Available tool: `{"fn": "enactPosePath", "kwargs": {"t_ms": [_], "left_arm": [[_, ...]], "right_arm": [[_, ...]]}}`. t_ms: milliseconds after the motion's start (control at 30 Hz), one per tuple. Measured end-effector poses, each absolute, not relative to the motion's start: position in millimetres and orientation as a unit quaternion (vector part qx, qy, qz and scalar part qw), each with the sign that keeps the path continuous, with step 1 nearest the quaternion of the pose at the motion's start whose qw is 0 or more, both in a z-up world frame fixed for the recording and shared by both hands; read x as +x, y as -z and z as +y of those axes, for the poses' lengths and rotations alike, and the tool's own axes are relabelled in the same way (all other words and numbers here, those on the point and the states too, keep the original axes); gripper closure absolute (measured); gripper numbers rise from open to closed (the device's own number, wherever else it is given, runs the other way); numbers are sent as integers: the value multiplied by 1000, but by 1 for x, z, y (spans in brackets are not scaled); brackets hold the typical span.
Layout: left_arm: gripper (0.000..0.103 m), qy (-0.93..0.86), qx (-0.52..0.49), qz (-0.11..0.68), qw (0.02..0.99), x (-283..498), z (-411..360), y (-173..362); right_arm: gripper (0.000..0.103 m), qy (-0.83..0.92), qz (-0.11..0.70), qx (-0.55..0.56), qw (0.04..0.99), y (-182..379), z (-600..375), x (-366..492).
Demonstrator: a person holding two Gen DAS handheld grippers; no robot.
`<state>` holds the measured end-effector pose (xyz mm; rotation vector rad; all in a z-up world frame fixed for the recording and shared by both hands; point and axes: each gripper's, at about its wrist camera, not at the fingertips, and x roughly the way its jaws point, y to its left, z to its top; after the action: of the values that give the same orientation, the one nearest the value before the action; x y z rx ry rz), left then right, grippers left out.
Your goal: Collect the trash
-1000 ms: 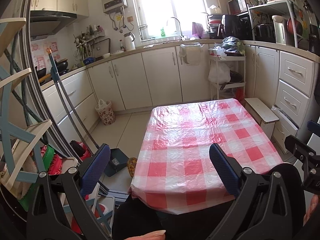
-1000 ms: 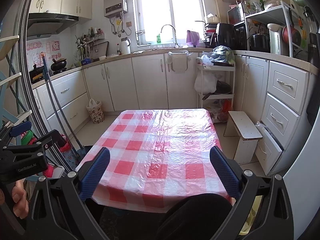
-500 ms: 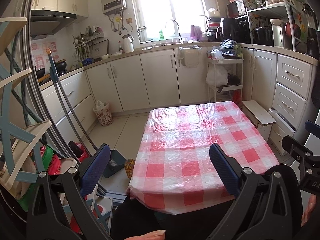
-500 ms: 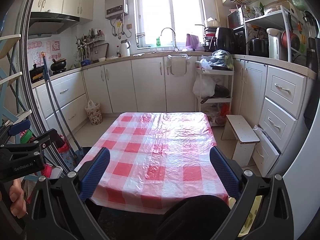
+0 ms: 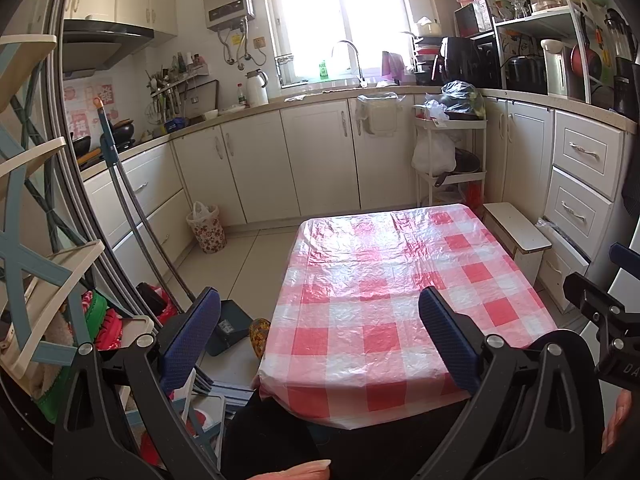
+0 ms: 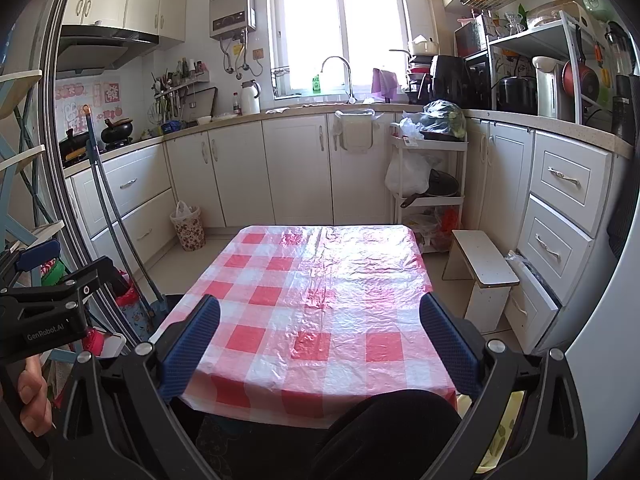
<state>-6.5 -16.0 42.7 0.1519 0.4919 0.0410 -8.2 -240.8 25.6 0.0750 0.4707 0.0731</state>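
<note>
Search step, no trash on worktop point(image 6: 320, 300).
Left gripper point(image 5: 320, 336) and right gripper point(image 6: 320, 344) fingers wide, empty; next: find trash, maybe near bin point(image 5: 207, 229).

"GenRobot.AI" on left tongs point(image 6: 52, 326)

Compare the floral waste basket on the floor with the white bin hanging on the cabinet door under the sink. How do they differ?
The floral waste basket stands on the floor by the left cabinets; the white bin hangs off the floor on a cabinet door. The basket is round with a flower pattern; the bin is boxy and plain white. Both seem lined with a plastic bag and sit beyond the checked table.
</note>
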Motion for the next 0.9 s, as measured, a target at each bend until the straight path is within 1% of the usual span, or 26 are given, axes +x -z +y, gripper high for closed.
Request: {"fn": "enactPosePath", "kwargs": {"t_ms": [900], "left_arm": [[7,-21,75,242,967,-7,-16,-44]], "right_arm": [[7,-36,235,40,970,-28,-241,-10]]}}
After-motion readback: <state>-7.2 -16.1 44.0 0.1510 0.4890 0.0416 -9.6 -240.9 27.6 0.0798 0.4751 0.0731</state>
